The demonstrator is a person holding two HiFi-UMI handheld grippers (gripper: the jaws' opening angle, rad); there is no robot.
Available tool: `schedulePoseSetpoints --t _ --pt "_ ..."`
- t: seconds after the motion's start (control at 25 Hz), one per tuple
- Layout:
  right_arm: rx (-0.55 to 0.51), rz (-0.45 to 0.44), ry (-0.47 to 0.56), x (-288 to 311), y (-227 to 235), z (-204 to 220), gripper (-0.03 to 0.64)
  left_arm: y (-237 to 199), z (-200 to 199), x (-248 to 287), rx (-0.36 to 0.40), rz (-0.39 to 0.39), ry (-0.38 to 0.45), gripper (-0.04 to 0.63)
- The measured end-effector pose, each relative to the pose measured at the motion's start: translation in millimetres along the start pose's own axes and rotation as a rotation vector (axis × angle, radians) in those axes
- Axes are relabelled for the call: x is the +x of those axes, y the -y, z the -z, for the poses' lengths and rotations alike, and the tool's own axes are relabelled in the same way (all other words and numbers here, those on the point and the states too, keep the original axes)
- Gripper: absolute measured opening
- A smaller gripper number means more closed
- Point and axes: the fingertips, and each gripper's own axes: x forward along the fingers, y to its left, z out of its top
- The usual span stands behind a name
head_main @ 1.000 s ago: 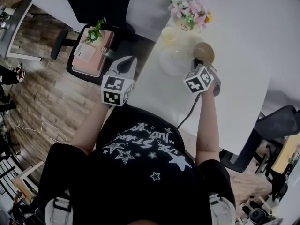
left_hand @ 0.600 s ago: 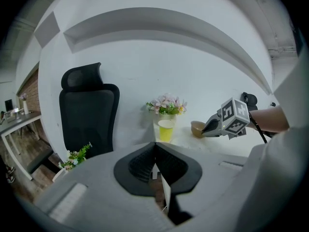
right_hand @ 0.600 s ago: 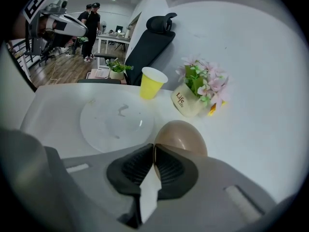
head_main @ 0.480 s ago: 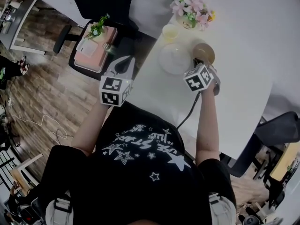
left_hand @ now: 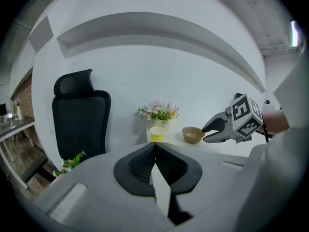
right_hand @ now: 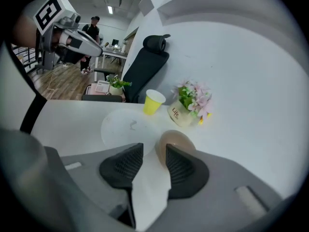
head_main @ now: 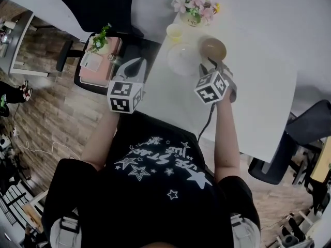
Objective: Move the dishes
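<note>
Brown bowl (right_hand: 176, 140) sits on the table (head_main: 258, 87), beside the white plate (right_hand: 126, 124). Right gripper (right_hand: 154, 150): jaws apart, bowl rim just ahead, not clamped. Left gripper (left_hand: 154, 145): jaws together, empty. Bowl likely light, rigid, smooth; pinch the near rim firmly

Office, black swivel chairs (head_main: 98, 1), white desks (head_main: 258, 87)

Head view looks steeply down; both gripper views, low, share the flowers (right_hand: 194, 98).
</note>
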Motion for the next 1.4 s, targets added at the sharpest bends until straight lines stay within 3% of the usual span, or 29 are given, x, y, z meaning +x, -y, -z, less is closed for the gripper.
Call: schedulePoseSetpoints --t 0.16,0.52,1.0,1.4 --pt "0.08 0.07 0.047 -25.3 5.1 -4.4 0.146 13.8 -6.1 -0.4 0.036 0.055 0.01 0.011" --pt "0.312 0.201 0.039 -70.0 -7.6 -1.3 0.007 15.5 3.0 -14.3 0.085 0.207 0.004 0.011" --pt "0.496 0.345 0.011 -102.5 -48.7 -31.7 0.005 -41.4 9.9 -40.6 0.125 0.338 0.02 0.011" --pt "0.637 0.466 -0.001 -130.8 -105.3 -53.3 0.005 -76.4 15.6 -70.8 0.078 0.469 0.063 0.011"
